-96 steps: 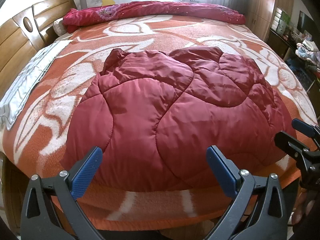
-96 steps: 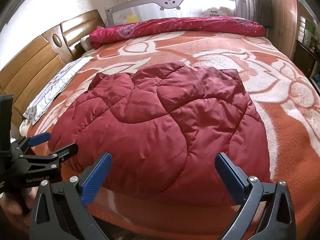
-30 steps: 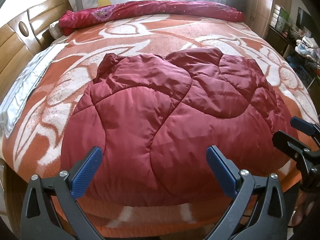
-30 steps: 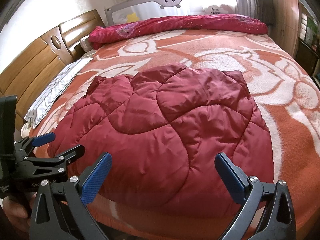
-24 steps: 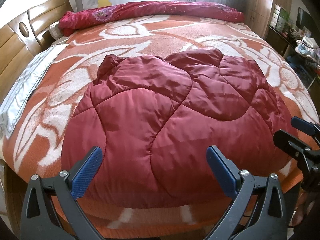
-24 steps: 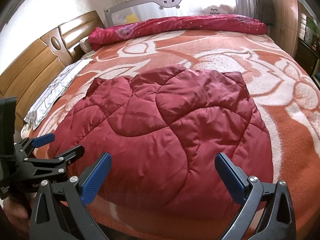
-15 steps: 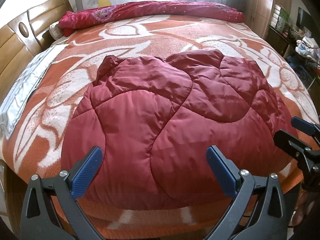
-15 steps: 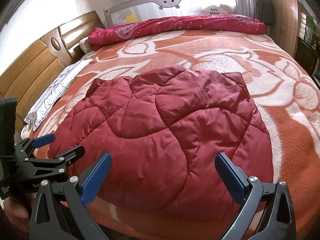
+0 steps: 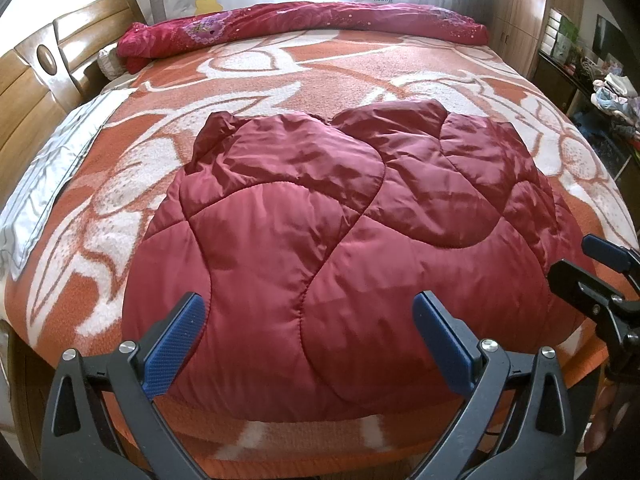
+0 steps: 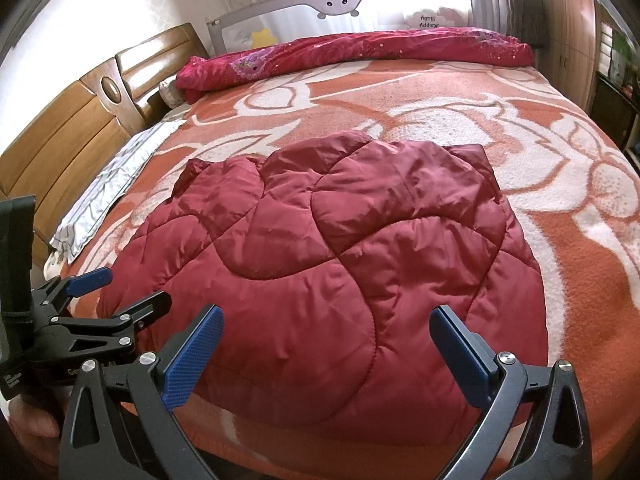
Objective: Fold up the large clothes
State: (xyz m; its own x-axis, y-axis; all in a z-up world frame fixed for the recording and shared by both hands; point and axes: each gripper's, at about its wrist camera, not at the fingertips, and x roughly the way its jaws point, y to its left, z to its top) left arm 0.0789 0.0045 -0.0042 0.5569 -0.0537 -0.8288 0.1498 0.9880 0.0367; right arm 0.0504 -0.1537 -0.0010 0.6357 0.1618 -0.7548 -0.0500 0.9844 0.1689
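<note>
The dark red quilted jacket lies spread flat on the orange-and-white blanket, close to the near edge of the bed. The left gripper and the right gripper hover side by side just short of its near hem. Both have their jaws spread wide and hold nothing.
</note>
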